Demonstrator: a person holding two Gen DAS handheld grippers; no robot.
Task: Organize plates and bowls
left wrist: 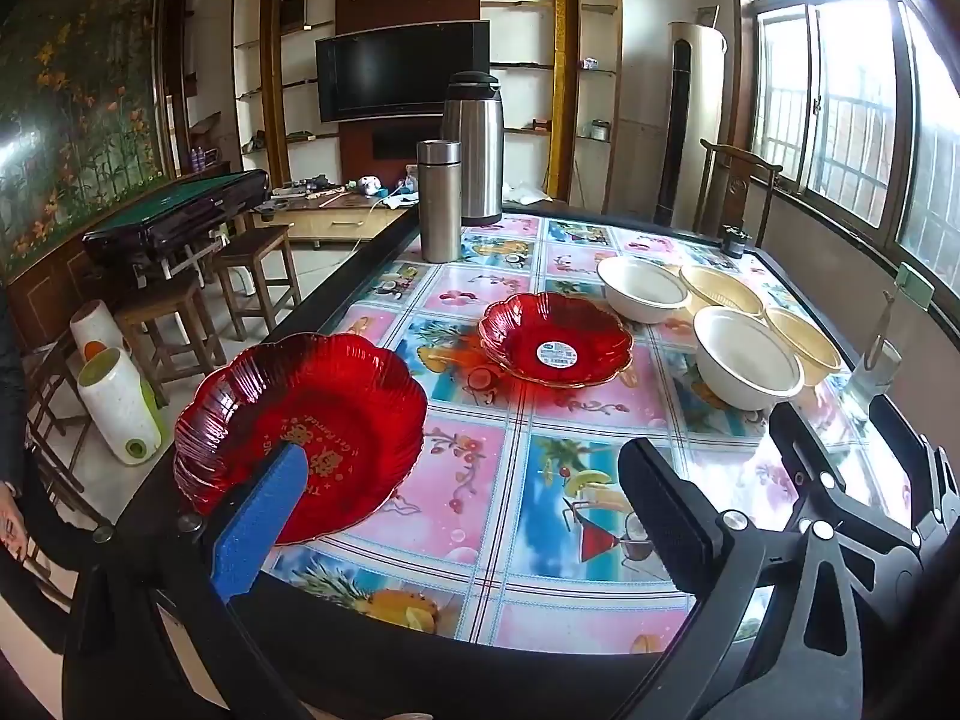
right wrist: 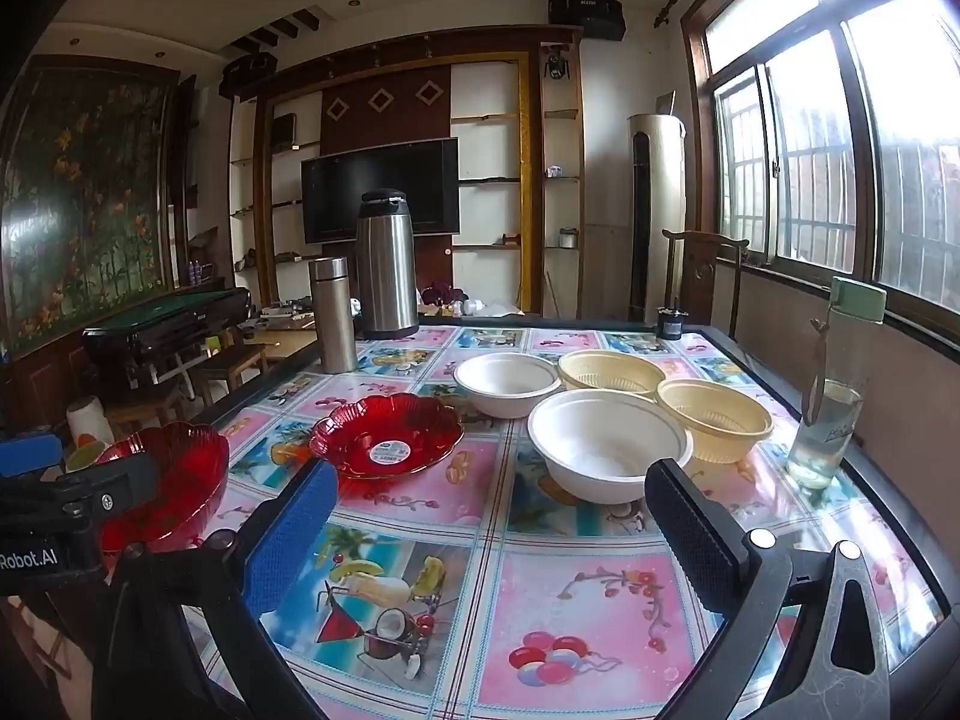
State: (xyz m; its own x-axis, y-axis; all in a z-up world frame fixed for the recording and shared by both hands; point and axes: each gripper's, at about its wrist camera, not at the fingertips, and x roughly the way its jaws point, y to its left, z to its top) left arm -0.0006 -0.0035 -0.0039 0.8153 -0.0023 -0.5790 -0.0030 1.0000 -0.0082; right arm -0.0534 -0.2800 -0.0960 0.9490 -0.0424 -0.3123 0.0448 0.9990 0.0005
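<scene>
Both grippers are wide open: the left gripper [left wrist: 462, 480] beside the near red scalloped glass plate [left wrist: 300, 426], the right gripper [right wrist: 492, 516] before the near white round bowl [right wrist: 606, 444].

Near half of table [right wrist: 540, 618] bare: open patterned cloth from front edge up to dishes.
Near red plate [left wrist: 336, 420] at 9 o'clock, overhanging left edge; left gripper [left wrist: 462, 498] jaws wide apart, blue finger [left wrist: 258, 516] over its rim.
Second red plate [right wrist: 387, 435] at 11 o'clock.
Near white bowl [right wrist: 606, 444] at 12–1 o'clock, crowding far white bowl [right wrist: 507, 381] and two cream bowls [right wrist: 714, 423]; no clear gaps between them.
Water bottle [right wrist: 834, 384] at 2 o'clock by right edge.
Flask [right wrist: 333, 315] and thermos [right wrist: 387, 264] block far left corner.
Open lane between second red plate and near white bowl.
</scene>
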